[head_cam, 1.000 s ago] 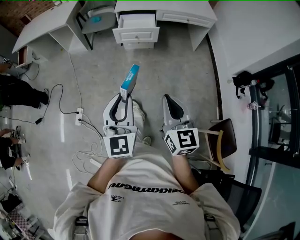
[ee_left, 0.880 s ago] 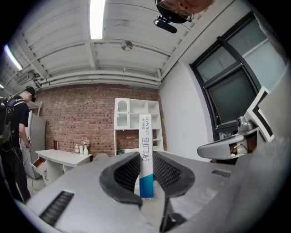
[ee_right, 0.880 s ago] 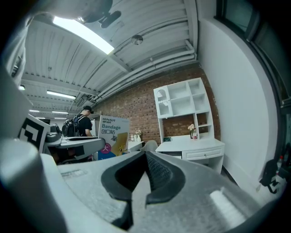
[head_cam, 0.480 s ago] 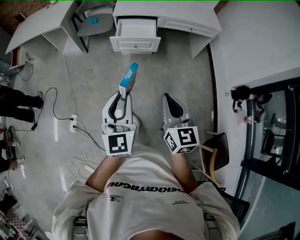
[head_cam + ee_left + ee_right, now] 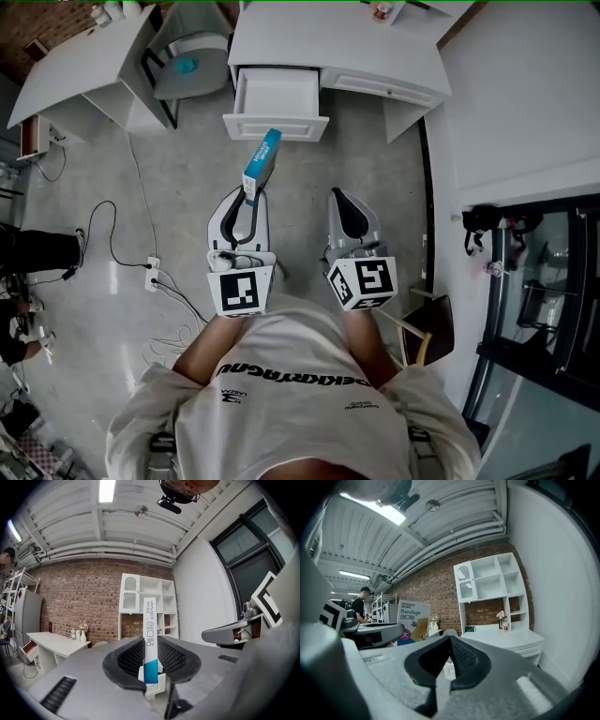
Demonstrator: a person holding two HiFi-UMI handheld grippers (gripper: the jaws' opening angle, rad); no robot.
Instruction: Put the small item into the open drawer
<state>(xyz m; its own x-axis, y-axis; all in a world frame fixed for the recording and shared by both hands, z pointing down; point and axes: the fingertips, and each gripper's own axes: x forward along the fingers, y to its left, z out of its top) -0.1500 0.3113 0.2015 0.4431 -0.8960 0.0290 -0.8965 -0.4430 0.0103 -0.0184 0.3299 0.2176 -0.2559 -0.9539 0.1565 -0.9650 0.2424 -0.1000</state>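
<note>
Closing in now! The white desk (image 5: 375,47) and its open drawer (image 5: 275,98) have swung nearer and loom larger in the head view. The bandage box (image 5: 262,161) was well short of the drawer front; its top edge now meets it (the strip of floor between them gone). The power strip (image 5: 152,277) and brown chair (image 5: 427,323) have slid back toward the person.

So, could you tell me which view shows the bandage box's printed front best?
The right gripper view: the bandage box turns its printed front toward it. The left gripper view shows only its narrow edge, clamped by the left gripper; the head view shows its blue side.
</note>
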